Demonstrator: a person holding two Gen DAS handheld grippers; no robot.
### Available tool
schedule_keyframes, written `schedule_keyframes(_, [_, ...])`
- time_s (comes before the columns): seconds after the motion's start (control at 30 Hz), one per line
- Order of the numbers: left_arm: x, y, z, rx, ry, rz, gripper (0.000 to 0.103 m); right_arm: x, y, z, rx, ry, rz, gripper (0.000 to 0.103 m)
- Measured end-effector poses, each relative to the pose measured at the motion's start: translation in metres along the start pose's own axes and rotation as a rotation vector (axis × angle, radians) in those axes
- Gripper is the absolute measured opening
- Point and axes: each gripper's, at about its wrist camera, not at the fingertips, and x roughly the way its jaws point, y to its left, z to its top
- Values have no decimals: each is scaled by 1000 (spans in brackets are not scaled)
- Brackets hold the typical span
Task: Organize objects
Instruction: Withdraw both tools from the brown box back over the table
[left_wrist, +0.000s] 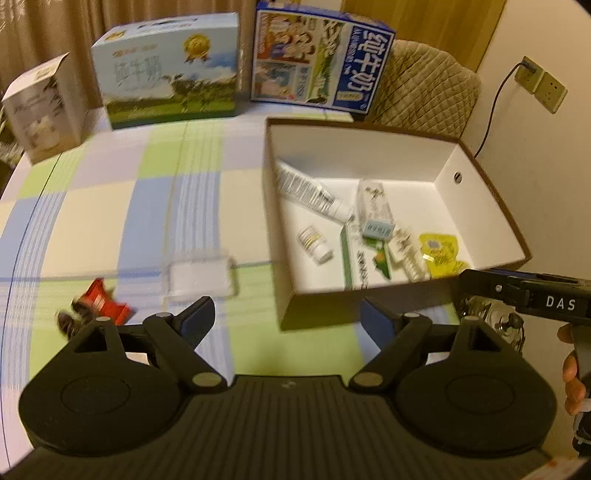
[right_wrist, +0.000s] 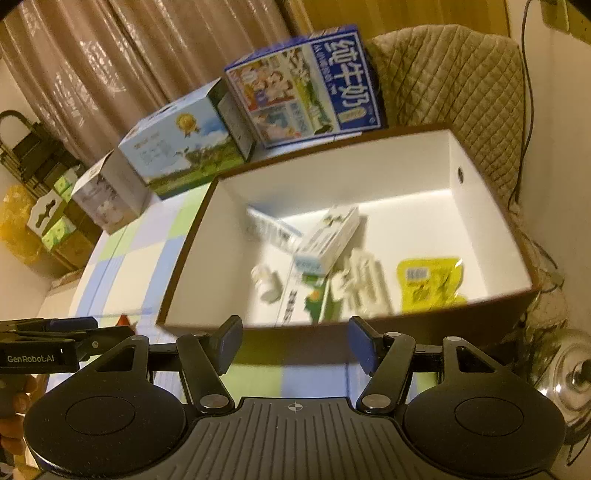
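Observation:
A white box with brown outer walls (left_wrist: 406, 158) stands on the right of the checked tablecloth. In it lie a white tube (left_wrist: 314, 192), a small carton (left_wrist: 375, 210), a little bottle (left_wrist: 316, 243), a green and white pack (left_wrist: 364, 266) and a yellow packet (left_wrist: 441, 254). A clear packet (left_wrist: 201, 275) and a red wrapper (left_wrist: 101, 302) lie on the cloth left of the box. My left gripper (left_wrist: 288, 319) hangs open and empty near the box's front left corner. My right gripper (right_wrist: 297, 343) is open and empty in front of the box's near wall (right_wrist: 258, 325).
Two milk cartons (left_wrist: 170, 74) (left_wrist: 317, 59) and a small white carton (left_wrist: 44, 107) stand along the table's far edge. A quilted chair back (left_wrist: 424, 88) is behind the box. The wall with sockets (left_wrist: 539, 81) is at the right, and a metal fan (right_wrist: 576, 376) is low beside the table.

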Motion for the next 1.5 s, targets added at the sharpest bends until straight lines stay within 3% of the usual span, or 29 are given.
schedule_keyframes(0.7, [-31, 118, -90, -144, 87, 132, 83, 45, 91, -72, -87, 167, 60, 60])
schedule_keyframes(1.5, [-21, 197, -108, -146, 149, 148, 83, 113, 189, -96, -227, 253, 105, 63])
